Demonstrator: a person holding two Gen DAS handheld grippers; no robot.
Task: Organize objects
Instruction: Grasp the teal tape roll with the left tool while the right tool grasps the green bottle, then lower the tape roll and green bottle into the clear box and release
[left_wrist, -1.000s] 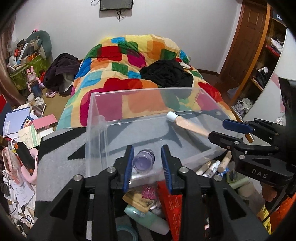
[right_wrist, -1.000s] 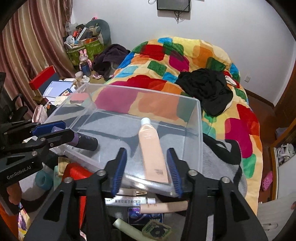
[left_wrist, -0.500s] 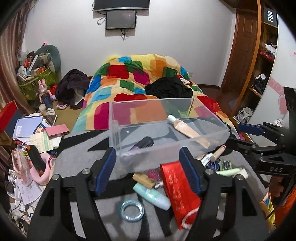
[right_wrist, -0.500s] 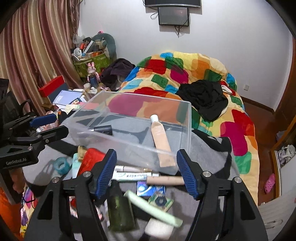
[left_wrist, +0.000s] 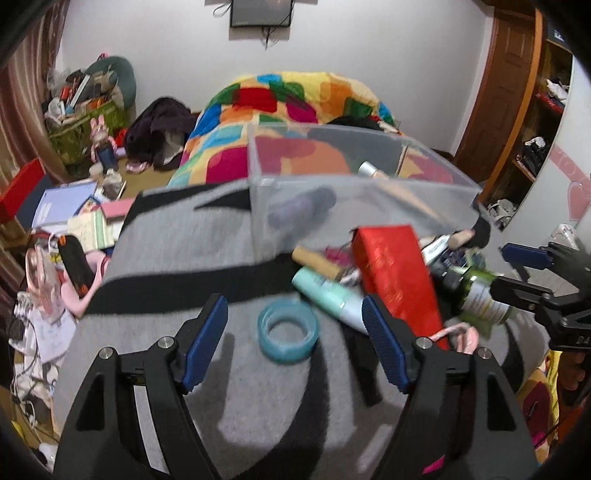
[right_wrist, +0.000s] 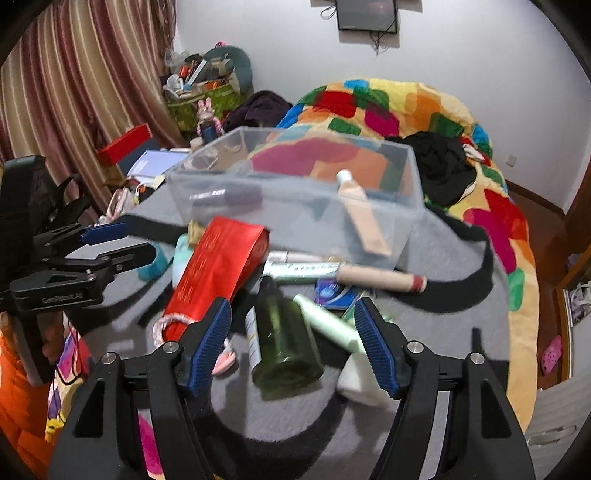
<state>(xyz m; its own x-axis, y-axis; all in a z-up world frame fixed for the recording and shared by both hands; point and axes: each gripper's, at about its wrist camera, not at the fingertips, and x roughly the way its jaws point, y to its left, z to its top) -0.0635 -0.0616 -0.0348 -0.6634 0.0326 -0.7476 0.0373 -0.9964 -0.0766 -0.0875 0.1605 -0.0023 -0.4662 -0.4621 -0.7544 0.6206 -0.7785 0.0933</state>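
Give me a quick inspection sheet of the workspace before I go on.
Surface: grey and black blanket.
Job's things: clear plastic bin holds a beige tube and a dark, blurred bottle. Outside it lie a red packet, green glass bottle, teal tape roll, mint tube and pale green tube.
Clutter: books and papers beside the blanket.
Grippers: left tool open over the tape roll; right tool open, astride the green bottle, pads not pressing.
Cables: tangle at lower left.
Surroundings: patchwork duvet, curtain, wall screen.
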